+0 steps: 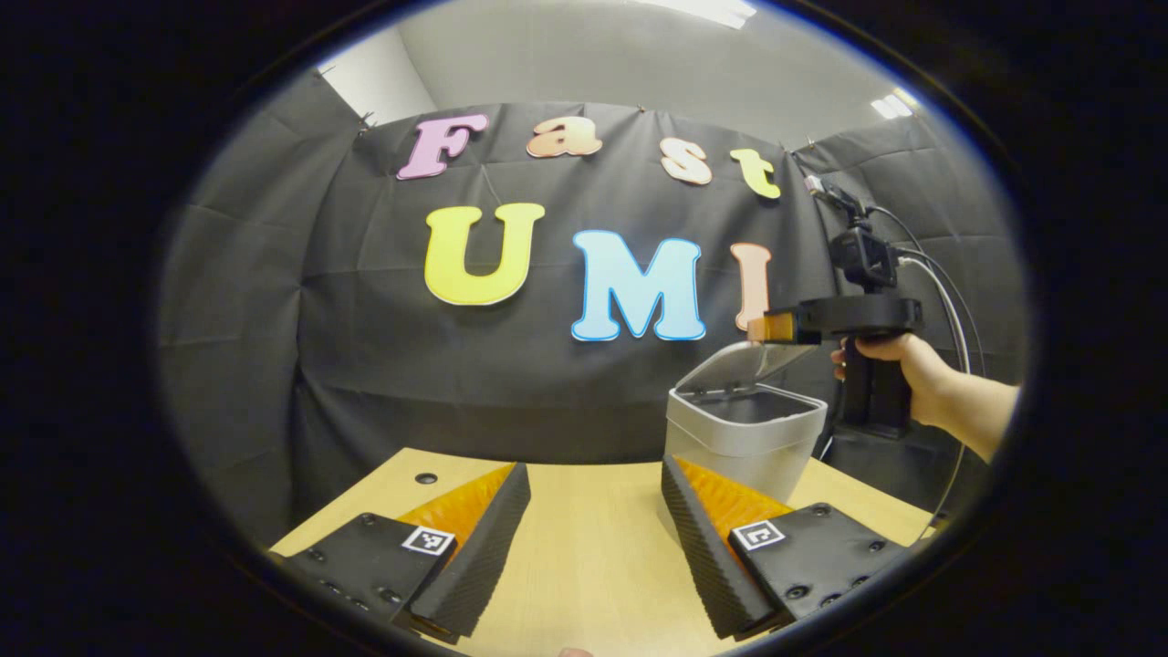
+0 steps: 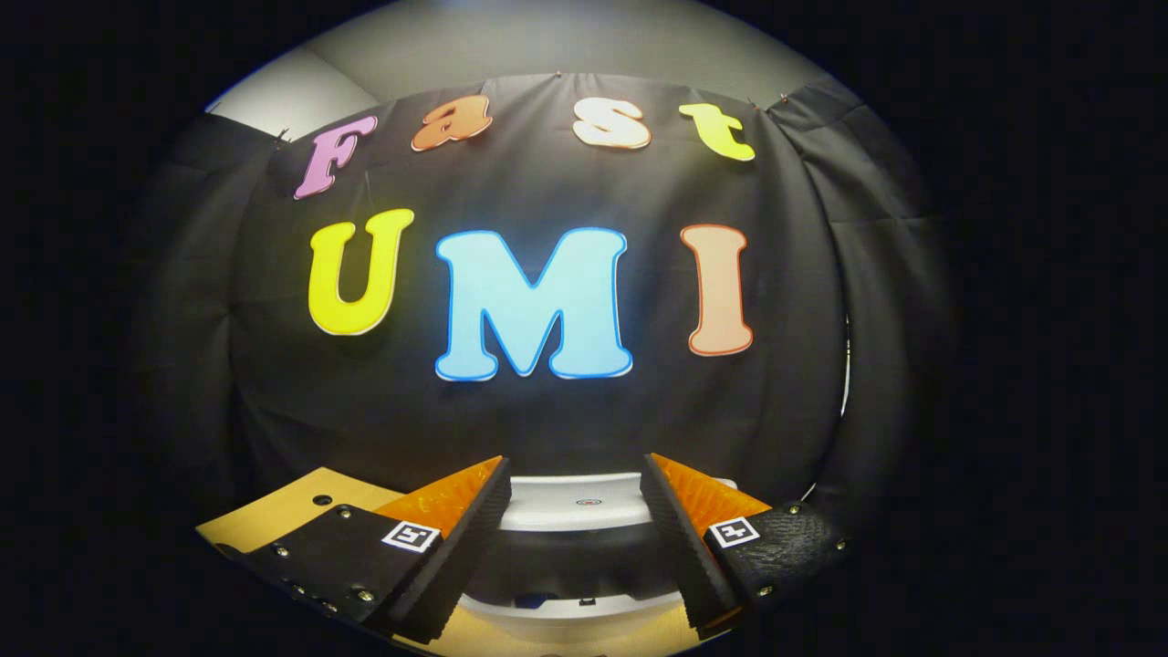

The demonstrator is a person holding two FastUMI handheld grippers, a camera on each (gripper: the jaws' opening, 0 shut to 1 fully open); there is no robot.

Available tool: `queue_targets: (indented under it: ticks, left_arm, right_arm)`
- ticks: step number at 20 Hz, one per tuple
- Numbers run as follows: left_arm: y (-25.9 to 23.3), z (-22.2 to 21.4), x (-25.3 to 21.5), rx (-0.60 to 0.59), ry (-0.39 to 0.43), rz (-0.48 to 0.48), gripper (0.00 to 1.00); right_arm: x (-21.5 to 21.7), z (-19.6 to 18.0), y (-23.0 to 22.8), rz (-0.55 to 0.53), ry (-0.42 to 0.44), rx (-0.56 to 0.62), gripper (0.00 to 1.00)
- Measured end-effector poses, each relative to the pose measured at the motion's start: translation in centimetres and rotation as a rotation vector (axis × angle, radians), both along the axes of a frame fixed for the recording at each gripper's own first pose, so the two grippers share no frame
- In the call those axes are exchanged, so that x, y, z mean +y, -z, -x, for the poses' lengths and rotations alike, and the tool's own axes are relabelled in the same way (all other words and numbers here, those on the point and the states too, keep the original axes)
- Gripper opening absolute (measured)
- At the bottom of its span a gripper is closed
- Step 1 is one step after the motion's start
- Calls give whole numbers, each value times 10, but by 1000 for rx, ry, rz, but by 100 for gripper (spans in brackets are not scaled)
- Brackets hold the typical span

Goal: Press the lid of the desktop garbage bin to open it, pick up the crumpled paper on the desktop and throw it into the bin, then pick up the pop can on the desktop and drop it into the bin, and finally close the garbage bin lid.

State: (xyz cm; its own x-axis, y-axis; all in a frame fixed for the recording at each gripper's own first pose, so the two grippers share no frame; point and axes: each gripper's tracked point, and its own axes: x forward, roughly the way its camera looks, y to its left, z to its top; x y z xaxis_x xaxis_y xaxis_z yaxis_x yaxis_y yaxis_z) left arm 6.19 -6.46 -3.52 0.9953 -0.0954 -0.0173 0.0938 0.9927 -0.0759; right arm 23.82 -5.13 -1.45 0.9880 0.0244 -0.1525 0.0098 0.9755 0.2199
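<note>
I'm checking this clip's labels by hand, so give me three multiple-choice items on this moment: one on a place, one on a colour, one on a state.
1. Where is the right gripper in the left gripper view?
A. Above the bin's raised lid
B. Flat on the table
C. Under the table

2. What colour is the tabletop?
A. Dark blue
B. Light wood
C. Red

3. What state is the bin's lid in?
A. Shut flat
B. Taken off, lying on the table
C. Raised, bin open

Answers:
1 A: a hand holds that gripper over the tilted lid of the grey bin.
2 B: the surface between the left gripper fingers is pale wood.
3 C: the lid stands tilted up behind the dark opening, and the right gripper view looks down into the bin.
</note>
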Motion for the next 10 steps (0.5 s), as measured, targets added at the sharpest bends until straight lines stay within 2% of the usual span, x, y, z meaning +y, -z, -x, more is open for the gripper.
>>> queue_targets:
  ticks: [3,4,10]
  left_arm:
    - [3,4,0,7,-7,-7,100]
    - [3,5,0,9,-10,-10,95]
    - [6,0,2,16,-27,-20,95]
  right_arm:
    - [7,-1,29,3,-12,37,92]
    - [9,-1,38,7,-16,50,92]
    - [11,-6,57,21,-18,5,96]
